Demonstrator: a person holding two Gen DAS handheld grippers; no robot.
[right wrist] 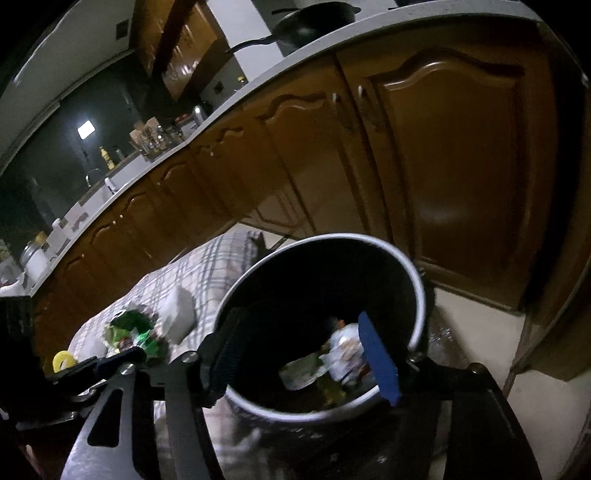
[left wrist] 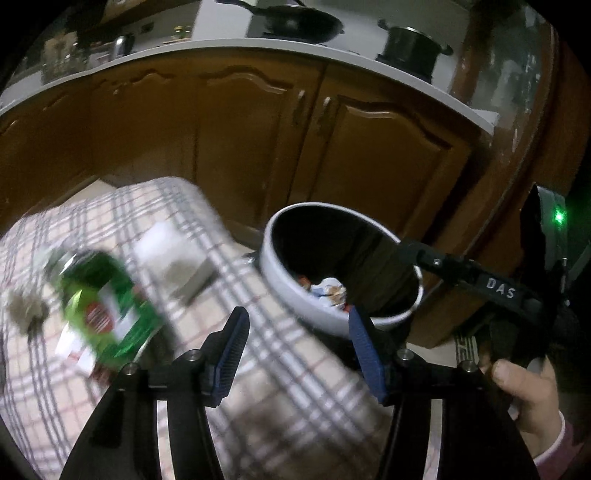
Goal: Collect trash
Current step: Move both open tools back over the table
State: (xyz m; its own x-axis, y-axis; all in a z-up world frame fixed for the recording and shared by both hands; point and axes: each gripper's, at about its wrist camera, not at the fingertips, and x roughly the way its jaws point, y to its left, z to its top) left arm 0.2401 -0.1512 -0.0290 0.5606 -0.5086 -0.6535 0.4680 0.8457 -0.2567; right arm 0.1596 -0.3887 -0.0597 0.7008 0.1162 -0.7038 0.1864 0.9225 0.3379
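Observation:
A round trash bin (left wrist: 284,291) with a white rim stands beside a table with a checked cloth (left wrist: 280,332). It holds crumpled wrappers (left wrist: 330,291). A green can (left wrist: 105,306) lies blurred on the cloth to the left, next to a white napkin block (left wrist: 170,251). My left gripper (left wrist: 299,350) is open and empty above the cloth's edge near the bin. My right gripper (right wrist: 299,358) is open and empty over the bin (right wrist: 417,295), with trash (right wrist: 343,350) seen between its fingers. The green can (right wrist: 136,328) and napkin (right wrist: 179,314) show at left.
Brown kitchen cabinets (left wrist: 369,155) stand close behind the bin under a white counter (left wrist: 221,48) with a pan (left wrist: 299,22) and a pot (left wrist: 410,46). A small grey scrap (left wrist: 26,310) lies on the cloth. A yellow object (right wrist: 62,360) lies at the table's edge.

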